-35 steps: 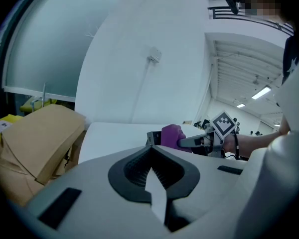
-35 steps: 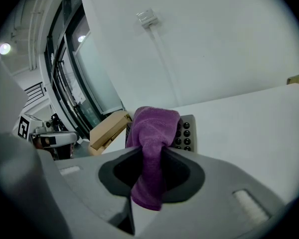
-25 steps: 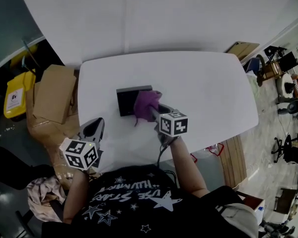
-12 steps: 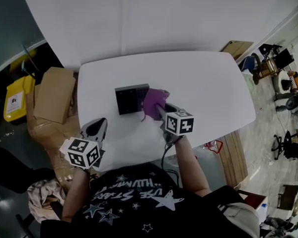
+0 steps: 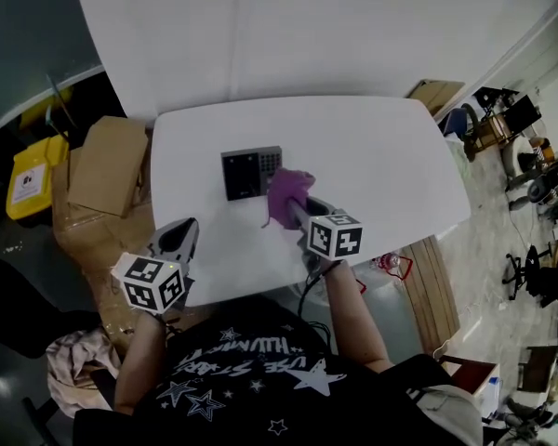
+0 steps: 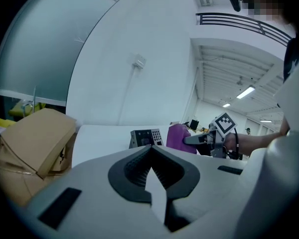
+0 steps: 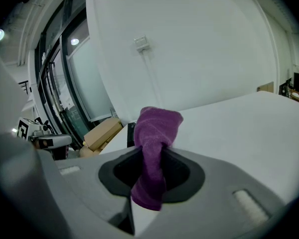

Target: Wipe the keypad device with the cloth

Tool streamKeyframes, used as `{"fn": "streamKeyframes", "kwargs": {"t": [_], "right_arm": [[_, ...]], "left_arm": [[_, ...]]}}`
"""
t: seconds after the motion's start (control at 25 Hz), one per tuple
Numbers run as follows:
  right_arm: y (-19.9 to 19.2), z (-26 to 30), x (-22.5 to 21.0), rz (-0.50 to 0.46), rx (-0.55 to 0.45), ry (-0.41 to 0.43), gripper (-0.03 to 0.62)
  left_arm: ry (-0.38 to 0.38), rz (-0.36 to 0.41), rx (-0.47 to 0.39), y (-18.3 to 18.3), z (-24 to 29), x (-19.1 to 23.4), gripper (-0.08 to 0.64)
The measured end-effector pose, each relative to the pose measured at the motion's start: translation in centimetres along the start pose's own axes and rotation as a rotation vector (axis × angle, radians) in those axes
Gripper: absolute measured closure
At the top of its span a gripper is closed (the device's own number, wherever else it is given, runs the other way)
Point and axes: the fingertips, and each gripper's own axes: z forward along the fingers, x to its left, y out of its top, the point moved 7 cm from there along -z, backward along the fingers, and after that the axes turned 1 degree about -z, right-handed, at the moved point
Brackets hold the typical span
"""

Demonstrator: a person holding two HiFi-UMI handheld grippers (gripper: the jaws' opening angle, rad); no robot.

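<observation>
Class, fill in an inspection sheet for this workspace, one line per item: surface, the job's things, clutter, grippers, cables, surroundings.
Surface: white table, rounded corners.
Job's things: dark keypad device lying flat; purple cloth bunched at its right edge.
Clutter: nothing seen on the table.
Grippers: right hand-held gripper shut on the cloth; left hand-held gripper shut, nothing between its jaws, at the table's near left corner, away from the device.
Cables: dark cable hanging below the right hand-held gripper.
Surroundings: cardboard boxes and a yellow container on the left; office chairs on the right; white wall behind.
</observation>
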Motion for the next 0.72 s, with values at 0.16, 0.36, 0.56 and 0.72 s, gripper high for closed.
{"fn": "streamKeyframes", "kwargs": {"t": [0.16,0.36,0.56,0.72], "right_arm": [[-1.3,-2.1,2.4,0.000,-0.016,0.000,0.494],[-3.5,-4.7,5.5,0.008,-0.026,-0.009,0.494],[-6.0,-7.2,8.7,0.016,-0.036,-0.026,0.494],[-8.3,-9.3,10.8,0.029,-0.037,-0.055,0.494]], "left_arm": [[-0.006,0.005,-0.011,-0.8,-2.5,-0.2,0.552],[-0.026,0.000,-0.015,-2.2,-5.8,-0.8,0.552],[-0.057,-0.007,-0.005,-4.2,-8.7,-1.3,0.552],[-0.099,0.007,0.010,-5.5,-10.5,-1.8,0.552]]}}
